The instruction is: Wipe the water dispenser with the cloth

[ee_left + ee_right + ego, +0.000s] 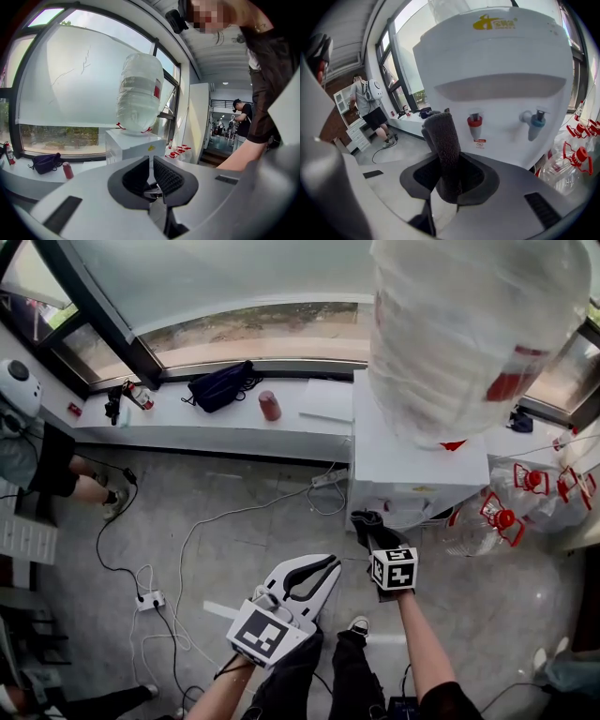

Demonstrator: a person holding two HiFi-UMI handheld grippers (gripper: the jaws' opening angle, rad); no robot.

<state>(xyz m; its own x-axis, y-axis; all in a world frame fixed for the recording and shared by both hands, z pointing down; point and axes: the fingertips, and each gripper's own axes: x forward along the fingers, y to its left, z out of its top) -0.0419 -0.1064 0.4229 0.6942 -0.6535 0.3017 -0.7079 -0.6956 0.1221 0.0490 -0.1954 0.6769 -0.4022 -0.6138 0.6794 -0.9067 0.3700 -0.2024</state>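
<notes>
head view: your right hand-held gripper (377,538) is up at the lower front of the white water dispenser (412,460) with the dark cloth (364,519) leading, so the fabric meets the panel and not the jaws. your left hand-held gripper (314,579) hangs lower and well apart from the cabinet, over the floor (234,531), out of the wiping arm's way. the big water bottle (469,324) sits upturned on top.

left gripper view: the left hand-held gripper (151,163) has its jaws drawn together to a thin slit with nothing between them. the water dispenser (133,146) and water bottle (139,91) stand off ahead, which fits an idle hand.

right gripper view: the right hand-held gripper (449,176) pinches the cloth (442,140) near its lower end, leaving a rolled length sticking up past the tips as the working face. it points at the water dispenser (497,70) front, left of the red tap (474,123) and blue tap (536,123); i can't tell whether it touches the panel yet.
</notes>
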